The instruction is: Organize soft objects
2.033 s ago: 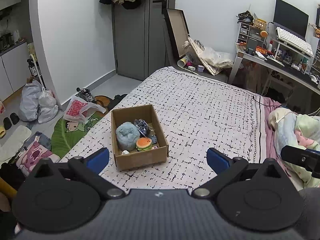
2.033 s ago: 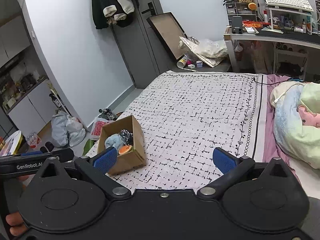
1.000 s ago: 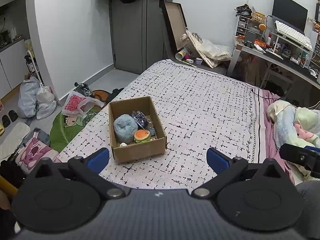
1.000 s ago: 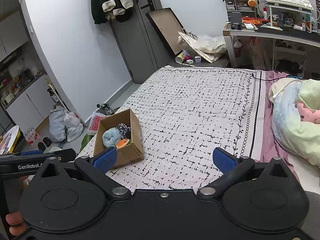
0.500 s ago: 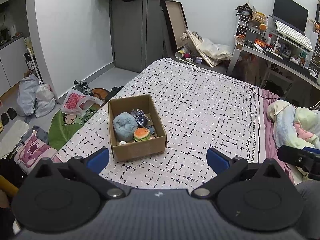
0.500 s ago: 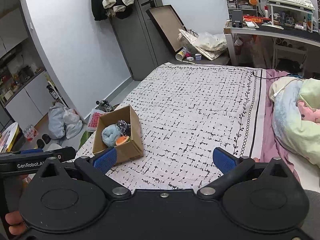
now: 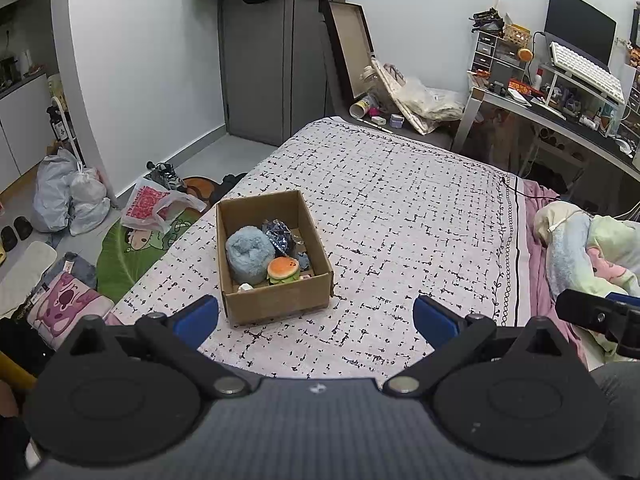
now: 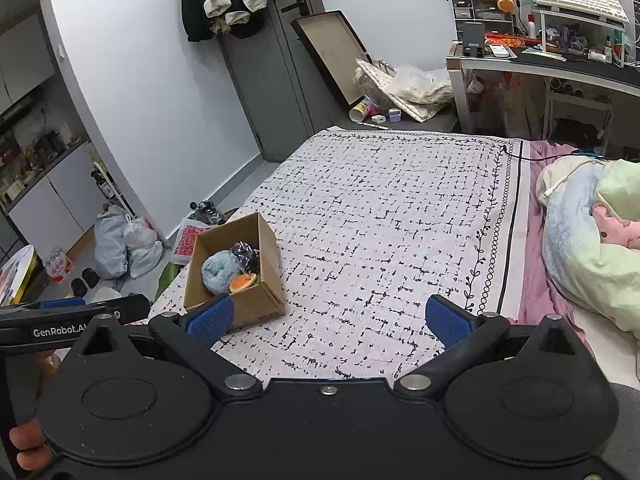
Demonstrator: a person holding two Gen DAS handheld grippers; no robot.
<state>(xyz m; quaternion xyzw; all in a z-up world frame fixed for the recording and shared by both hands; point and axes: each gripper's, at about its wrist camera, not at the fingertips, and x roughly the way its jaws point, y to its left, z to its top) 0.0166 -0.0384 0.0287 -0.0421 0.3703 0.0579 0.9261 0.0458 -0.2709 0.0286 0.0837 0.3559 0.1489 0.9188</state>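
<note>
- The open brown cardboard box is sitting on the bed with the white, black-flecked cover, near the bed's left edge.
- Inside the box, a fluffy pale-blue plush ball is filling the left half, a small burger-shaped soft toy is lying just beside it toward the box's near wall, and a crinkled dark shiny bag is sitting behind them toward the box's far wall.
- The left hand-held gripper is hovering on the near side of the box, its blue-padded fingers spread wide and gripping nothing.
- The right hand-held gripper is hanging to the right of the box, equally wide apart and empty; its left pad is overlapping the box's near corner in the right wrist view, though contact cannot be judged.
- Right of the box, well apart, a pastel blue, green and pink bundled blanket is lying on the bed.
- Left of the box, on the floor, grey and white plastic bags are standing.
</note>
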